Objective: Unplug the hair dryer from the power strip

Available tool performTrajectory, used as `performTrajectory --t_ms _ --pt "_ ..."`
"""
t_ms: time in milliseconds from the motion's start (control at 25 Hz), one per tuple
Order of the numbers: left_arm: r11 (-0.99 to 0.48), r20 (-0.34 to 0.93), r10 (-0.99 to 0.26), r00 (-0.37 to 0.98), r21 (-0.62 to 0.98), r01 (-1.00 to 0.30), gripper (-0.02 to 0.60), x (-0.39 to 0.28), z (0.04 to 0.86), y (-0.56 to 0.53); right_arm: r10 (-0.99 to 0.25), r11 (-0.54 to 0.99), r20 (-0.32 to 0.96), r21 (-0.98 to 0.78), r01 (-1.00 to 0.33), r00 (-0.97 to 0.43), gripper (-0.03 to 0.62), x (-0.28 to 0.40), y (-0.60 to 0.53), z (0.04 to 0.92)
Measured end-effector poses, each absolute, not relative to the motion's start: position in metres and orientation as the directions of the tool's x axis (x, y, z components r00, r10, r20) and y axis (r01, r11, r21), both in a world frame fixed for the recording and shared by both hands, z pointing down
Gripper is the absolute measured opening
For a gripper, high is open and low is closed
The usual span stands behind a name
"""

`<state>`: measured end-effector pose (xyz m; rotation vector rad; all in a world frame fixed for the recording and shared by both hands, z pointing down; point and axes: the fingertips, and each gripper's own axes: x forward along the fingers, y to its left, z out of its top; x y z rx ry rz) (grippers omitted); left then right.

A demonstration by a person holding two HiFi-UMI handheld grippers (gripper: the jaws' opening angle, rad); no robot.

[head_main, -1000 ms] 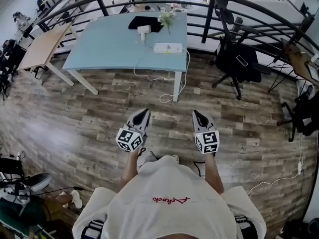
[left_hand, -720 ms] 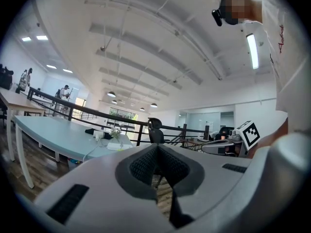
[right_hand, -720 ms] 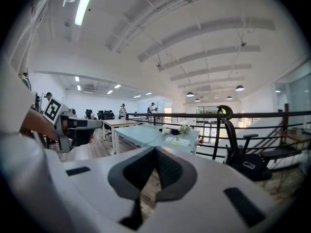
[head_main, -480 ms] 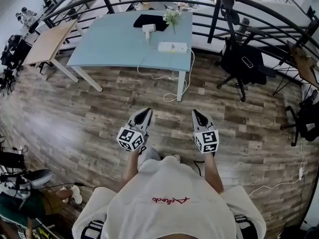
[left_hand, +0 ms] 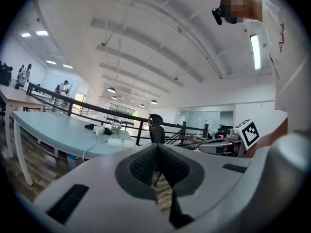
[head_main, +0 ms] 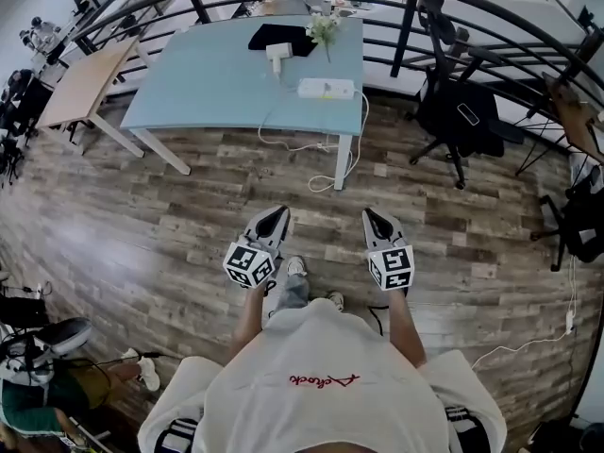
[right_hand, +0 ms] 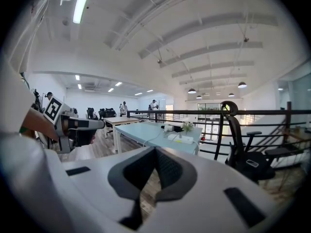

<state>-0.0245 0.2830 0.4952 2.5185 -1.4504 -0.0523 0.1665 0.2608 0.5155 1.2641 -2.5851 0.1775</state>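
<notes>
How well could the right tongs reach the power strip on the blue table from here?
Probably not yet: the right tongs, shut, hang over wooden floor, well short of the table where the power strip lies. Nothing blocks the way; walking closer should do.

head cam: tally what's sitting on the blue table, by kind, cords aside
hair dryer: 1
power strip: 1
bunch of flowers: 1
flat black item: 1
Total: 4
</notes>
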Motion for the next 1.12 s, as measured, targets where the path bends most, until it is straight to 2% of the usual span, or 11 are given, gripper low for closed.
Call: performTrajectory --t_ms 760,1120 --pt "-0.588 0.034 -0.787 0.616 0.261 -0.766 0.009 -0.11 0.497 0.165 -0.794 0.573 0.283 0.055 -0.818 -0.538 0.018 0.049 0.15 0.504" --pt "-0.639 0.016 -0.745 0.667 0.27 -0.72 0.009 -0.136 0.501 0.128 -0.831 0.511 0.299 0.073 -0.857 -0.47 0.017 0.028 0.129 0.508"
